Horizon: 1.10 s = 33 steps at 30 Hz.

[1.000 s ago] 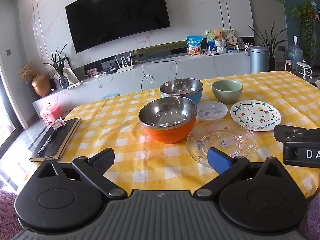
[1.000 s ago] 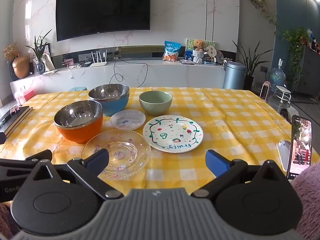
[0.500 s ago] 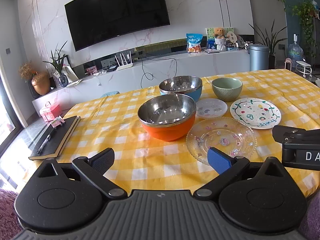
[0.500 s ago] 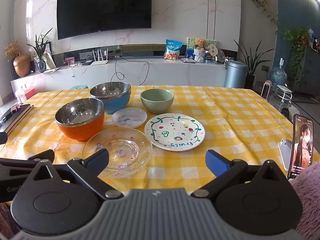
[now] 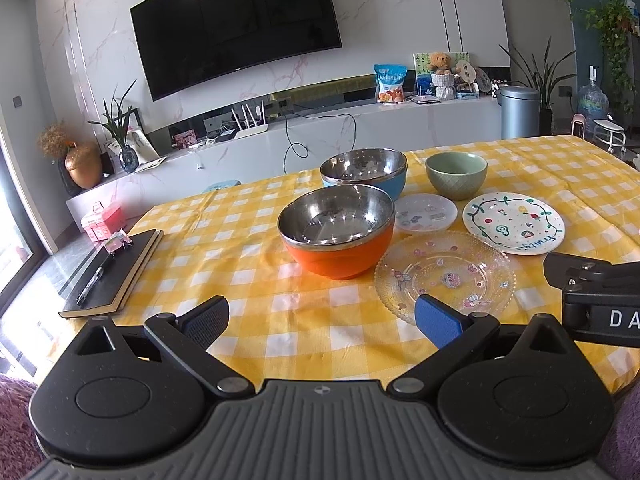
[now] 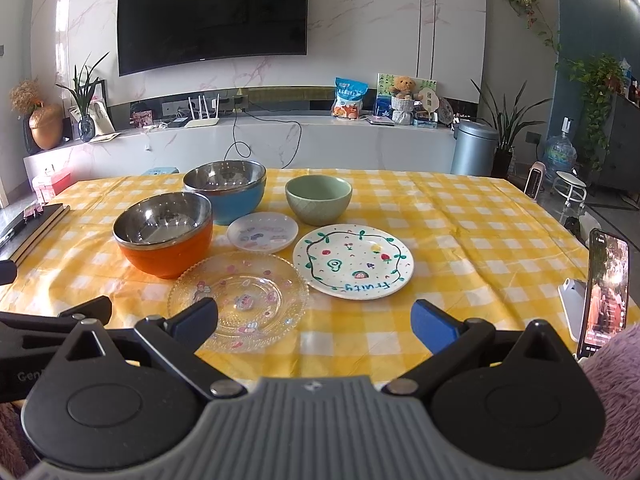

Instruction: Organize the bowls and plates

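We hold the left hand-held gripper low over the near edge of the bench, its jaws spread wide with nothing between them. Our right hand-held gripper hovers the same way, jaws wide apart and empty, just above the yellow checked cloth that covers the bench.

Ahead of us the dishes sit in a loose cluster. The orange bowl with its steel lining stands upright nearest the left hand-held gripper, and the blue bowl, also steel-lined, stands just behind it. To the right of the blue bowl we see the green bowl, upright and apart from the others. The small white plate lies flat between the three bowls and the larger plates. The clear glass plate lies closest to us, its rim just beside the orange bowl, and part of its near edge is hidden behind the right hand-held gripper's left finger. The painted plate with green vine trim lies just to its right.

At the left edge of the bench a dark notebook lies with a pen on it. On the right a phone stands propped upright, screen lit.
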Tool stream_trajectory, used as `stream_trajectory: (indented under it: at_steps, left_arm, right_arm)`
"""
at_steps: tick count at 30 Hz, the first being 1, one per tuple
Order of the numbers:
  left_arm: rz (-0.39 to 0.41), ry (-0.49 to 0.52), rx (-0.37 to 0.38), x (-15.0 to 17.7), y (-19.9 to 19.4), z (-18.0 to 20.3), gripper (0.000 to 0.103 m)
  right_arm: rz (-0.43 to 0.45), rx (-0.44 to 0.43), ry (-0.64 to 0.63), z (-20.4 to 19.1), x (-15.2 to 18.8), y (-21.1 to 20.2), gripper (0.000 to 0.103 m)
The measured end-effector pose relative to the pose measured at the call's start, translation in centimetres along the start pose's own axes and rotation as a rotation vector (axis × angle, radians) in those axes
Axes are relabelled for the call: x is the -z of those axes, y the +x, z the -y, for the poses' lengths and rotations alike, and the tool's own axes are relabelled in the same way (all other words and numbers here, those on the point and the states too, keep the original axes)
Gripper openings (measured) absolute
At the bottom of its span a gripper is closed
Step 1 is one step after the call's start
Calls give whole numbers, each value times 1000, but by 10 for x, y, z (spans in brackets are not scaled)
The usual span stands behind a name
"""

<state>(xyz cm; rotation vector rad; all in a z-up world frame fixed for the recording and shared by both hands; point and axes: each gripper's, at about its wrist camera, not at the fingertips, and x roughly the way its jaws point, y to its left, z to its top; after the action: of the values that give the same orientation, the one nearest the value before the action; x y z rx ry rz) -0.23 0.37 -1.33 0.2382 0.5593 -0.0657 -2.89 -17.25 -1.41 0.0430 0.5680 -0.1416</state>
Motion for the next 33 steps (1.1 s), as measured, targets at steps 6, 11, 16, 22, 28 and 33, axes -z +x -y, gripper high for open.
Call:
stream_trajectory:
  at_steps: [6,11,16,22,28,33]
  left_arm:
    - [-12,-1,-3,-1,2,-1,103]
    - [-15,-2,-3,-1,2,-1,103]
    - [-19,-1,-5,0,2,0,103]
    - [-19,-1,-3,0,3,0,103]
    - [-19,0,-3,0,3,0,103]
    - [-20,-1,-3,0,3,-1,103]
  right_arm:
    - [-7,-4,-1,0,-2,4,101]
    - [-7,-4,-1,-1,-2,4,101]
    - [-10,-9,0,1,-2,3,101]
    - [-12,-9,-1,0,-2,4,101]
    - [-13,-10,-1,0,-2,4,101]
    - [-14,-9,-2,0,-2,4,101]
